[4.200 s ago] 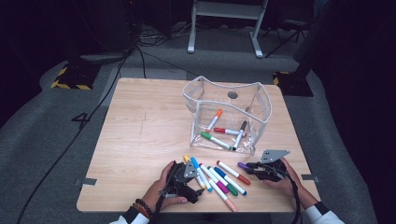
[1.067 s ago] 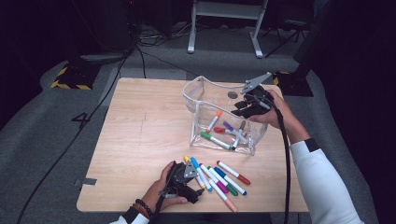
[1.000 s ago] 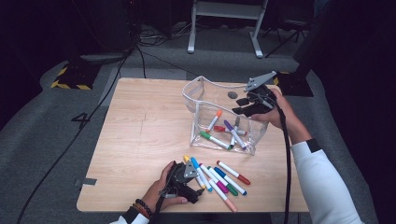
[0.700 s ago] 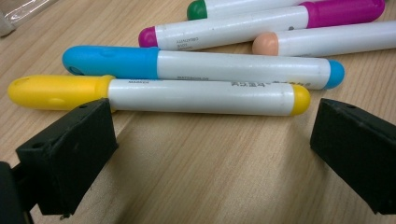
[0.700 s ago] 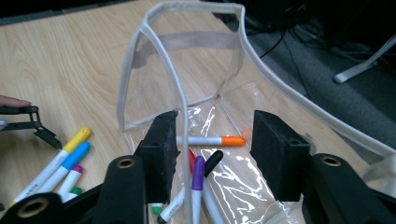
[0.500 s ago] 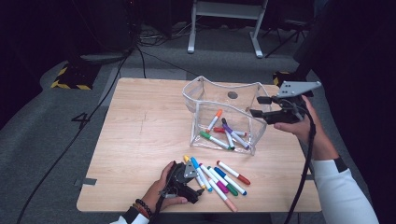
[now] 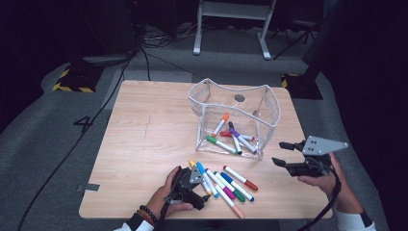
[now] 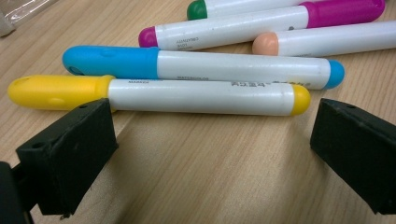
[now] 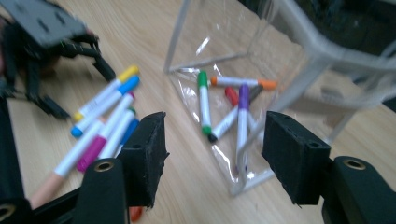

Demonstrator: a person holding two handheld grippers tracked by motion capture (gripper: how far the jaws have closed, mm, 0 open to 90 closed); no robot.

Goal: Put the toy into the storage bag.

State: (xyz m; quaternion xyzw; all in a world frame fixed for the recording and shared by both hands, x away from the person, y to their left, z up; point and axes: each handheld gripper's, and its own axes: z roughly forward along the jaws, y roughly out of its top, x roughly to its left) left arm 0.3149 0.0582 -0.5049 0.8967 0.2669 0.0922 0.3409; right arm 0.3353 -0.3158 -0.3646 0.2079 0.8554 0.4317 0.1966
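A clear plastic pouch (image 7: 269,103) stands open on the wooden table and holds several markers, among them a purple one (image 7: 243,139) and a green one (image 7: 220,144). Several loose markers (image 7: 226,185) lie in a row near the front edge. My left gripper (image 7: 202,187) rests on the table beside them, open and empty. Just beyond its jaws lie a yellow marker (image 8: 154,95) and a blue marker (image 8: 201,65). My right gripper (image 7: 279,153) hovers right of the pouch, open and empty. Its jaws have just been opening wider. In the right gripper view, the right gripper (image 9: 212,154) faces the pouch (image 9: 299,51).
The table's right edge (image 7: 308,159) runs under my right hand. Bare wood (image 7: 144,125) covers the left half of the table. A cable (image 7: 72,144) trails over the grey floor at the left. A metal stand (image 7: 231,9) is behind the table.
My right gripper has swung from above the pouch to the right and down toward the table's near right side, its jaws wider apart. The left gripper has not moved.
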